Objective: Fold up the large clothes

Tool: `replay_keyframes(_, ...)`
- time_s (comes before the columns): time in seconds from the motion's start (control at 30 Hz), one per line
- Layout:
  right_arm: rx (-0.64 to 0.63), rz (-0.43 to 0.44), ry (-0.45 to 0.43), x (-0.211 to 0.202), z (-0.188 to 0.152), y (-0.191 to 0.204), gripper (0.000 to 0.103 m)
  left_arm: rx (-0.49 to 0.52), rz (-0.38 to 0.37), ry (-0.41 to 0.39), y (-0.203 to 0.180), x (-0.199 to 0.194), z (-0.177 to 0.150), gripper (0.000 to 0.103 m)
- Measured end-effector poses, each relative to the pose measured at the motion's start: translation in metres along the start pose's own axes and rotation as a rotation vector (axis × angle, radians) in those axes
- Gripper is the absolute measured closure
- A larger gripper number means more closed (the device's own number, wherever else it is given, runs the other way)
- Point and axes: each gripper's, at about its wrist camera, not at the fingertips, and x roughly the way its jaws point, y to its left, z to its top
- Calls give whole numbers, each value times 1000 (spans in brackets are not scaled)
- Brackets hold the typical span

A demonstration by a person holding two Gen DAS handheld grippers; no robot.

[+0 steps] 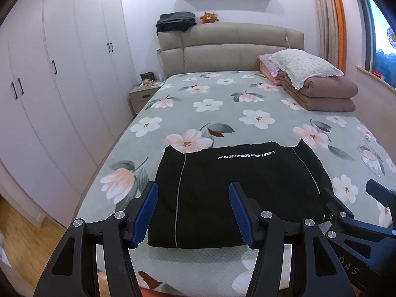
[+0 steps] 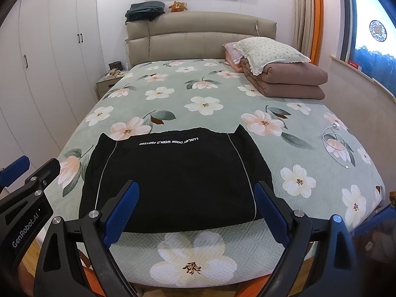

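A black garment (image 1: 237, 193) with thin white piping and a line of white lettering lies folded into a flat rectangle near the foot of the floral bed (image 1: 222, 104); the right wrist view shows the same garment (image 2: 178, 175) on that bed (image 2: 222, 94). My left gripper (image 1: 193, 193) hovers open over the garment's near left part, nothing between its blue pads. My right gripper (image 2: 196, 190) is held open above the garment's near edge, also with nothing between its pads. Each gripper shows at the edge of the other's view: the right gripper (image 1: 354, 198), the left gripper (image 2: 39, 164).
Folded brown quilt (image 2: 287, 79) with a pillow (image 2: 269, 52) on top at the bed's far right. A white charging cable (image 2: 336, 143) lies on the right side. Wardrobes (image 1: 61, 79) line the left wall, a nightstand (image 1: 143, 94) stands by the headboard, and wooden floor (image 1: 22, 242) is below left.
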Motion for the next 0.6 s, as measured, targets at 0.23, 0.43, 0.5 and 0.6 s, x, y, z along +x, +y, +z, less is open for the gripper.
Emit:
replay_keyframes(0.23,-1,0,0,1,0,0,8,12,18,-9,0,-1,2,42)
replay_keyframes(0.43,-2,0,-1,1,1,0,8,25,36,-19,-2,-3,2,42)
replay_keyframes(0.5,-2,-1,0,1,1,0,8,25,47,-37,-1,-4,2,42)
replay_keyframes(0.6,-4,0,1,2,1,-2,8,6,85,-81,3,-9,1,42)
